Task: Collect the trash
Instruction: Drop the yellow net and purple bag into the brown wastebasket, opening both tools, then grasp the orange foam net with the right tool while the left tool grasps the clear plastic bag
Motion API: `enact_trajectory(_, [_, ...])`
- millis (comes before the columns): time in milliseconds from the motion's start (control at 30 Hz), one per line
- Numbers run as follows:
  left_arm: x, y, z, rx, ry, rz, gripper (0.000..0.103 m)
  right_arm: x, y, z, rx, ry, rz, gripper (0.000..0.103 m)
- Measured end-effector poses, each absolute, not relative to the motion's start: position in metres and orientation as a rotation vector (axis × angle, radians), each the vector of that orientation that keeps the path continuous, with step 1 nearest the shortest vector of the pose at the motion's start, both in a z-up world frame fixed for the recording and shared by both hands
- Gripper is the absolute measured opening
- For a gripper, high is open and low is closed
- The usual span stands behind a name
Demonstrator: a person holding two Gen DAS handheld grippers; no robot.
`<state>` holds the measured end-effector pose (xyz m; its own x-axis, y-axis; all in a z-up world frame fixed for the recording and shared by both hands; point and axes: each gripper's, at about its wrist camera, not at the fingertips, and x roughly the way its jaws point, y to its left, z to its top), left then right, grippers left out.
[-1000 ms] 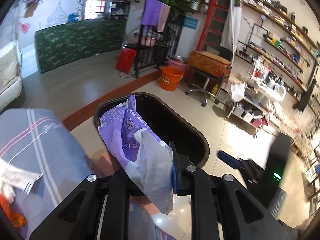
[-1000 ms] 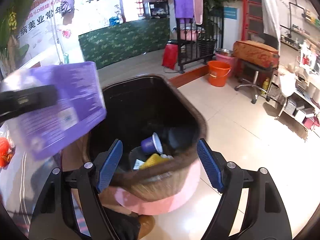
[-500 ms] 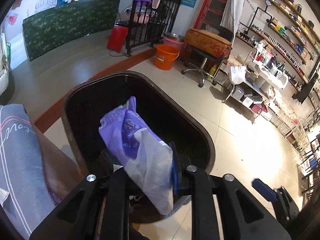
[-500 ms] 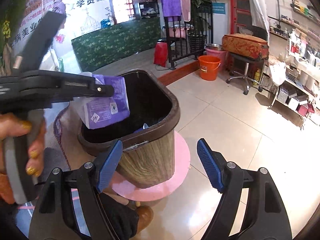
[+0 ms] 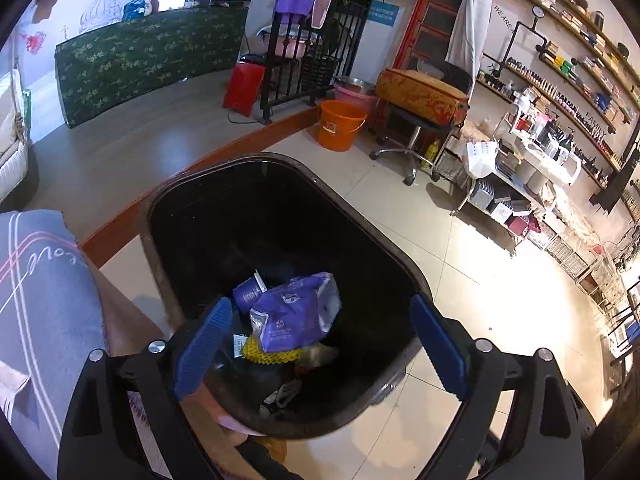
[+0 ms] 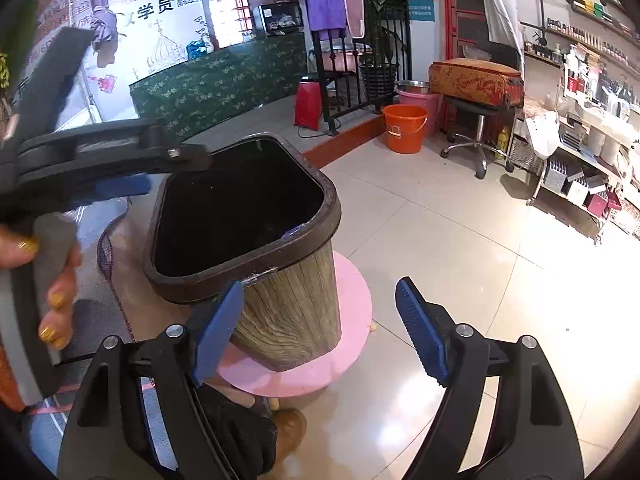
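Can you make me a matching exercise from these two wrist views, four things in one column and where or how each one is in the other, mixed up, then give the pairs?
Things:
1. purple wrapper
2. trash bin
3. left gripper
4. orange bucket

Places or states:
A. stands on a round pink mat
B. on the floor beside the pink tub, in front of the black railing
C. open, over the bin's mouth, holding nothing
D. lies inside the bin on top of a yellow net

Pairs: 1-D, 2-A, 3-C, 4-B
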<state>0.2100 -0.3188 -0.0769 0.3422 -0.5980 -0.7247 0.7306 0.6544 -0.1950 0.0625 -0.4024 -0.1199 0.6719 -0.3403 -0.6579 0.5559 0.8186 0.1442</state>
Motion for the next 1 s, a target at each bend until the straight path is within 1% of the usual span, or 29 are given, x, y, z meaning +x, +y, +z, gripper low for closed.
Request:
enact_trajectory(100, [0.207,-0.305,-0.073,0.154,0.854,-0.845,0.094,0.063,-0.401,-0.118,0.348,0.657,-0.524,0.08])
enact_trajectory(300, [0.191,-0.263,-0.06,0.107,0.848,-0.801,0.097,0.07,-0.392,-0.115,0.347,0.664,-0.495,0.081])
enact_trajectory(433, [0.181,-0.231,-0.048,0.09,0.815,-0.739,0.097,0.079,-0.38,-0.109,0.347,0.659,-0.452,0.083])
enact_trajectory(700, [0.173,-0.148,-0.03,0.05,0.738,-0.535,0.097,0.104,-0.327,-0.091,0.317,0.682,-0.272,0.085])
enact_trajectory(900, [0.17,-0.089,-0.038,-0.001,0.782,-0.382,0.097,0.125,-0.282,-0.081,0.285,0.707,-0.124,0.085])
enact_trajectory(1000, [0.166,-0.059,-0.042,-0.015,0.776,-0.3,0.097,0.136,-0.251,-0.074,0.26,0.722,-0.029,0.085])
